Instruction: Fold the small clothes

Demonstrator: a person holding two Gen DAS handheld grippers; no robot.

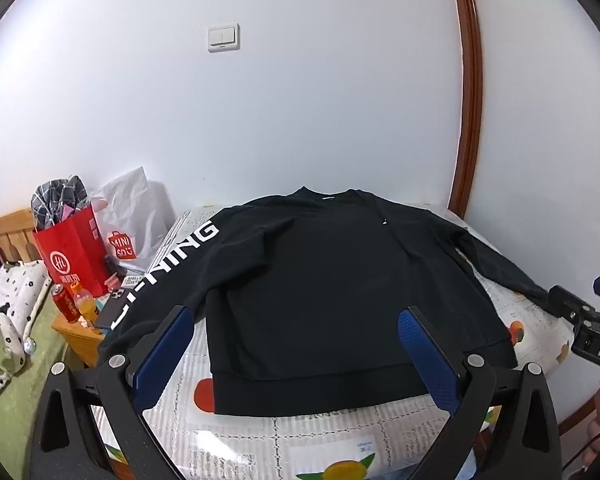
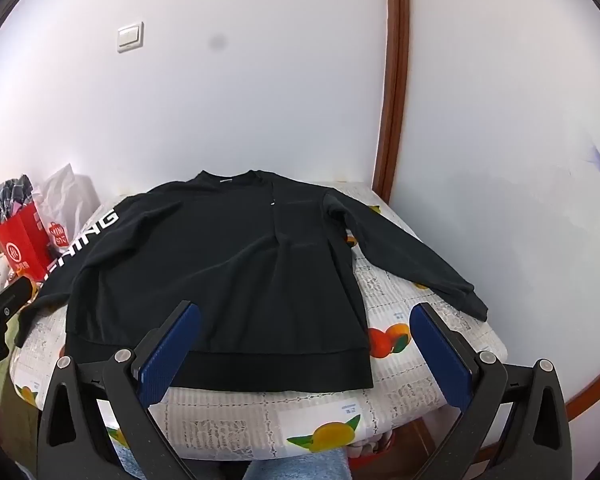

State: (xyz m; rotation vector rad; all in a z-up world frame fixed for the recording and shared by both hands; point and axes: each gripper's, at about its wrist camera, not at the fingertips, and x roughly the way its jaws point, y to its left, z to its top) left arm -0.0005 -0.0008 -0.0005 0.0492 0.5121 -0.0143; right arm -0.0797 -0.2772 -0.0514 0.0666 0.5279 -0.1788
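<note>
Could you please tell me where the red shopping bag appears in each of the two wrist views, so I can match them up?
Left wrist view: the red shopping bag stands at the left edge, mid-height, left of the black sweatshirt, beside its lettered sleeve.
Right wrist view: the red shopping bag sits at the far left edge, looking smaller, again past the lettered sleeve.
Shared landmark: the white wall switch above the sweatshirt.

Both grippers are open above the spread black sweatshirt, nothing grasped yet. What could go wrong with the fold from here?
The lettered sleeve hangs off the table edge toward the clutter; dragged, it might catch the drink bottle. The sweatshirt is wide for the open left gripper and right gripper, so the fold could skew.
</note>
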